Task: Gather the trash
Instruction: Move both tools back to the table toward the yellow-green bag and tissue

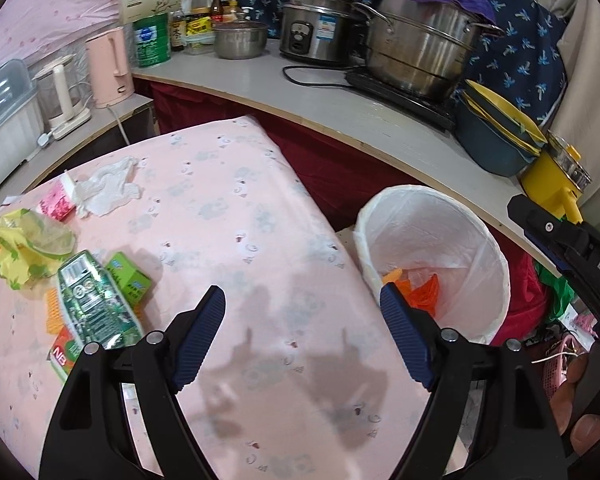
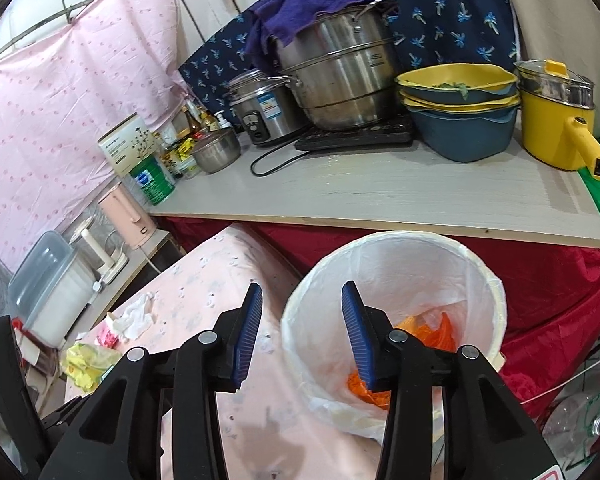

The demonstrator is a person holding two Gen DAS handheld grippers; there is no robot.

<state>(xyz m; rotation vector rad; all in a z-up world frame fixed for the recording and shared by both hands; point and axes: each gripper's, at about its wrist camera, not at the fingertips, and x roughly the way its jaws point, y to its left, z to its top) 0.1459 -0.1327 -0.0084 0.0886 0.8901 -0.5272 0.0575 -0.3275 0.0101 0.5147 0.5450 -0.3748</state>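
Roughly, from the rubbish outward:

Trash on the table: a green-printed wrapper, a small green box, a crumpled yellow bag, a pink packet and a crumpled white tissue lie together at the left side of the pink-clothed table.

Trash already binned: orange wrapper at the bottom of the white-lined bin.

Bin: stands just beside the table's right edge, below the grey counter.

Left gripper: fingers spread wide, nothing between them, over bare tablecloth, trash off to its left.

Right gripper: fingers partly apart and empty, above the bin's near rim.

Counter: steel steamer pot under a purple cloth, rice cooker, stacked blue and yellow basins, yellow pot.
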